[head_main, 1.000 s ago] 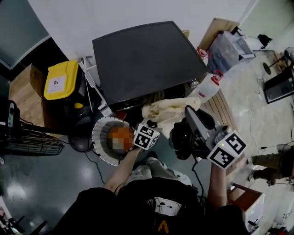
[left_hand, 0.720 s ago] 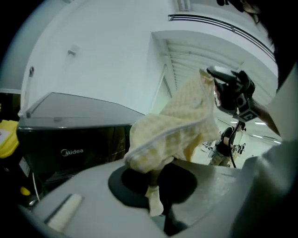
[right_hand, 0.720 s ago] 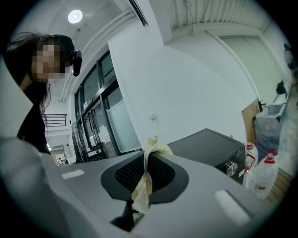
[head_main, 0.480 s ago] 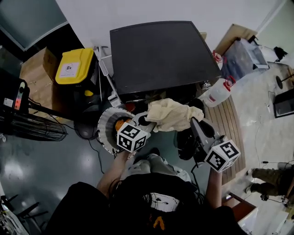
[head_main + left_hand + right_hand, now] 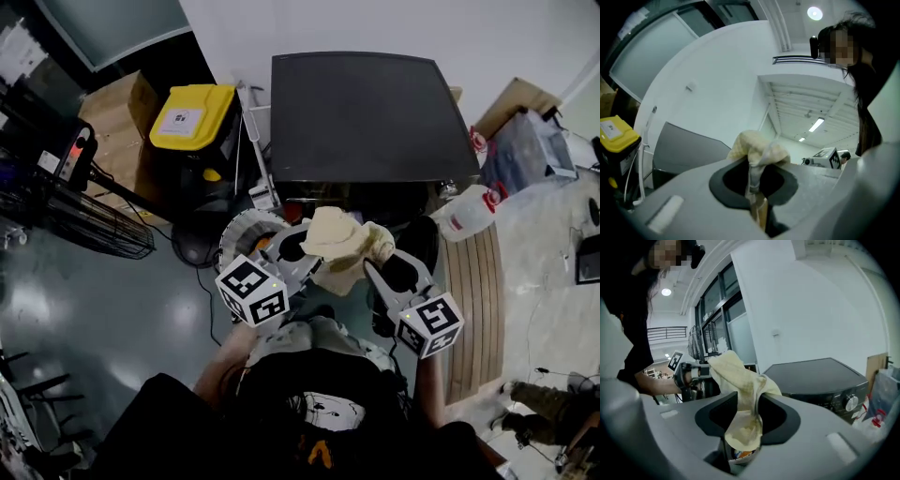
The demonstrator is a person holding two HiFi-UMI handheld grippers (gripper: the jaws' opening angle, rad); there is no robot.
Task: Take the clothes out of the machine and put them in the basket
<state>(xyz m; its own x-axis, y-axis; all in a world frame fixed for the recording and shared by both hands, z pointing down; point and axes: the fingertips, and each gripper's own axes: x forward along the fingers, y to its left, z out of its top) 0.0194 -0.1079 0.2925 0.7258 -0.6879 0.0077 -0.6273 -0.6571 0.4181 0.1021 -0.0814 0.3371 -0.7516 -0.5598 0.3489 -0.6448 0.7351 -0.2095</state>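
Observation:
A cream cloth [image 5: 339, 246] hangs bunched between both grippers, in front of the dark washing machine [image 5: 366, 112]. My left gripper [image 5: 298, 255] is shut on its left side, where the cloth [image 5: 757, 146] rises out of the closed jaws. My right gripper [image 5: 373, 264] is shut on its right side, with the cloth [image 5: 740, 394] draped through its jaws. The round white basket [image 5: 242, 234] stands on the floor just left of the cloth, partly hidden behind the left gripper.
A yellow-lidded bin [image 5: 192, 117] and a cardboard box [image 5: 117, 111] stand left of the machine. A fan grille [image 5: 89, 225] lies at far left. A white jug [image 5: 467, 211], a wooden slatted board [image 5: 478, 300] and a clear plastic box [image 5: 530, 150] are on the right.
The cloth has come away from the machine's front and is now bunched up. Both grippers have drawn closer together, and the cloth has moved left toward the basket.

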